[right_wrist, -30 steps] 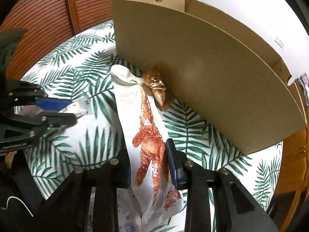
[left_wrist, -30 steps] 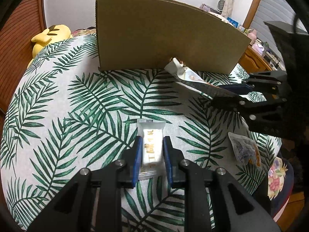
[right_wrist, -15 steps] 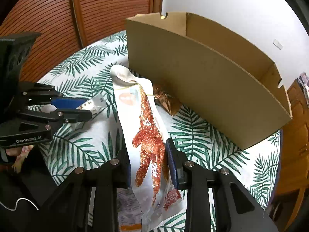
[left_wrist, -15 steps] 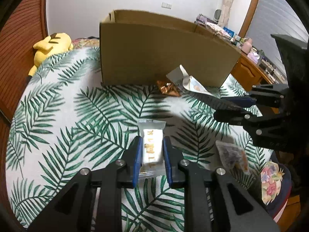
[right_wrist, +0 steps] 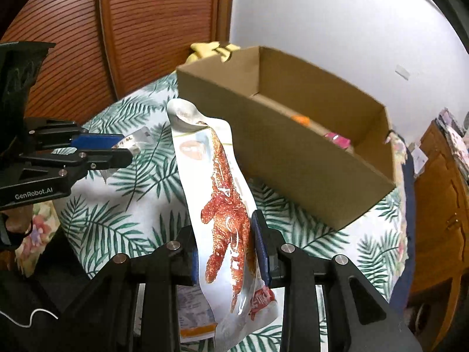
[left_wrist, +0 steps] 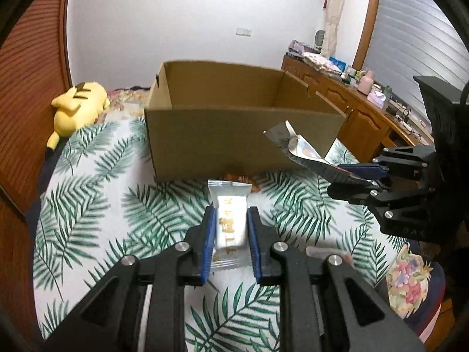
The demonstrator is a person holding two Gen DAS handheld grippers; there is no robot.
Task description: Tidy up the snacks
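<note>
While both packets hang clear of the leaf-print tablecloth, the small white wrapped snack sits pinched at its middle between the blue pads of the left gripper, and the long chicken-feet pouch is clamped low on its body by the right gripper, its top curling over above. I'd judge both light and slick: the little one is flat and fairly stiff, so a mid-body pinch suits it, while the pouch is floppy and glossy and would probably swing if taken nearer an end. The cardboard box stands just beyond them, open at the top, with an orange and a pink item already inside. A yellow plush toy lies off to the far left. Compared with a second ago, both grippers have risen: then only the box's outer wall showed, now its inside does, and the packets sit closer to its rim.
</note>
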